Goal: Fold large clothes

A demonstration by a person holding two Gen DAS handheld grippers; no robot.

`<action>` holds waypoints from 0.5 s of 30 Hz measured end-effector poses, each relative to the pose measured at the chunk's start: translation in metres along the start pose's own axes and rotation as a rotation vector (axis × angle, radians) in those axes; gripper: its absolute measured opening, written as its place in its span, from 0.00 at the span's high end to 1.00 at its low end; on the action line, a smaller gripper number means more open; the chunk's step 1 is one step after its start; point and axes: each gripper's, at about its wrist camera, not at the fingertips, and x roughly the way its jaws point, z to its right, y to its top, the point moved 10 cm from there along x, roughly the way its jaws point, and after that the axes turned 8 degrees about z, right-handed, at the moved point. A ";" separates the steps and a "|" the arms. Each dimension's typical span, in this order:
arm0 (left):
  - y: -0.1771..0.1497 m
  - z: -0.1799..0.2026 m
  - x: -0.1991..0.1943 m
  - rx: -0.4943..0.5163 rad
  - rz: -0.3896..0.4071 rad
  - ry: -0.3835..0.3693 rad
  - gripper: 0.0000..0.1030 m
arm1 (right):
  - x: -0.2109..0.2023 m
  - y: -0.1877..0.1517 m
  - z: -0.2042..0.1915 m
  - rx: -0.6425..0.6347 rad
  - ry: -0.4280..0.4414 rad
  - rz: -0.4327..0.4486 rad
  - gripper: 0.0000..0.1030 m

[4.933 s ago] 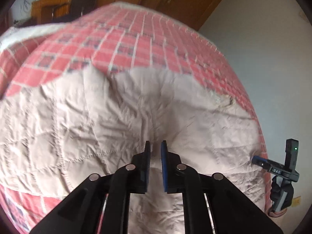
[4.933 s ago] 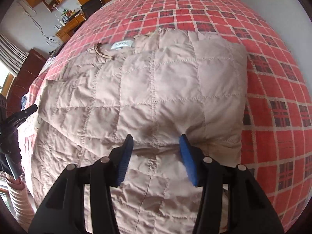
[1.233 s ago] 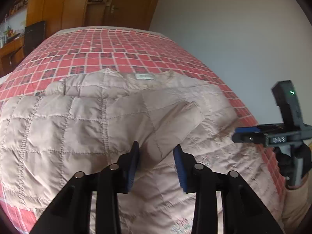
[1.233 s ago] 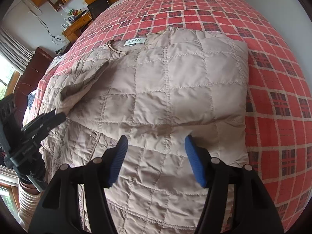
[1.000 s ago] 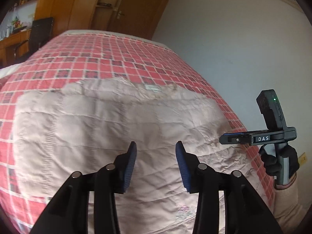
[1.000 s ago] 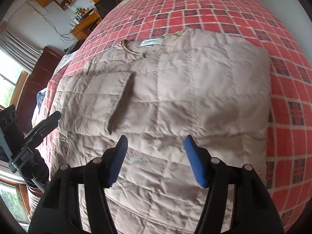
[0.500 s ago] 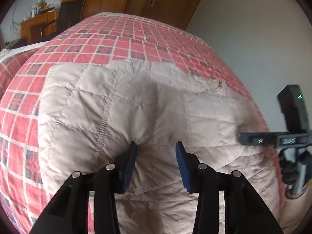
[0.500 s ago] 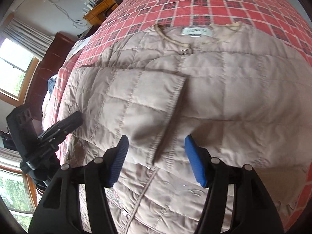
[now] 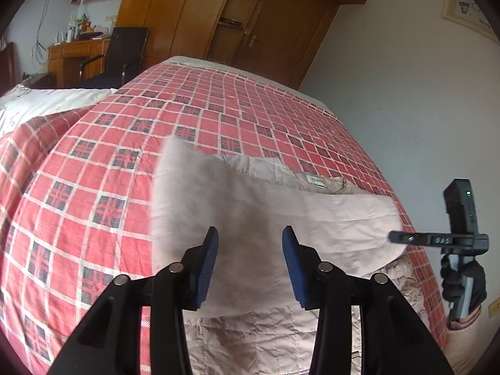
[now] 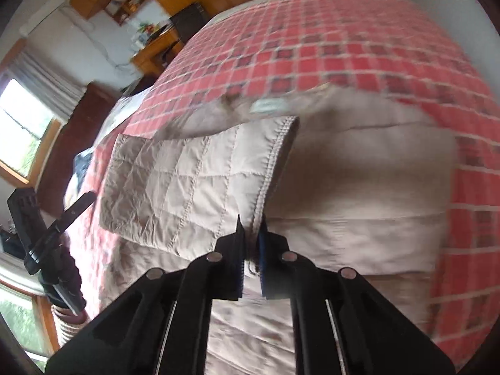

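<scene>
A beige quilted jacket [image 9: 250, 328] lies on a bed with a red plaid cover [image 9: 125, 156]. One panel of it [image 9: 328, 218] is raised off the rest. In the right wrist view my right gripper [image 10: 251, 234] is shut on the stitched edge of that panel [image 10: 187, 181], above the jacket body [image 10: 359, 187]. My left gripper [image 9: 250, 250] is open over the jacket's near part with nothing between its blue pads. The left wrist view shows the right gripper [image 9: 397, 238] at the panel's right edge, held by a gloved hand [image 9: 462, 284]. The left gripper [image 10: 87, 200] shows at the left of the right wrist view.
A white wall [image 9: 406, 93] runs along the bed's right side. A wooden wardrobe [image 9: 250, 15], a desk [image 9: 72, 53] and a black chair [image 9: 125, 53] stand beyond the bed's far end. White bedding [image 9: 47, 103] lies at the left. A window [image 10: 22, 118] is on the left.
My right gripper has gone from open to shut on the panel's stitched edge and has lifted it off the jacket. My left gripper stays open and now looks along the bed.
</scene>
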 end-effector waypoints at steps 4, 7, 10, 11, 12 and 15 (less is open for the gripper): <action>-0.010 0.006 0.018 0.040 -0.028 0.002 0.59 | -0.029 0.001 0.041 0.045 -0.053 0.031 0.94; -0.023 0.010 0.033 0.085 -0.067 0.024 0.59 | -0.031 -0.014 0.060 0.086 -0.037 0.008 0.94; -0.036 0.008 0.051 0.131 -0.109 0.082 0.59 | -0.017 -0.030 0.075 0.101 -0.070 -0.021 0.94; -0.041 0.006 0.056 0.140 -0.127 0.099 0.59 | -0.010 -0.033 0.075 0.106 -0.076 -0.033 0.94; -0.045 0.003 0.061 0.148 -0.140 0.114 0.59 | -0.002 -0.037 0.078 0.111 -0.079 -0.048 0.93; -0.052 0.000 0.070 0.181 -0.167 0.140 0.59 | 0.013 -0.049 0.083 0.119 -0.084 -0.079 0.91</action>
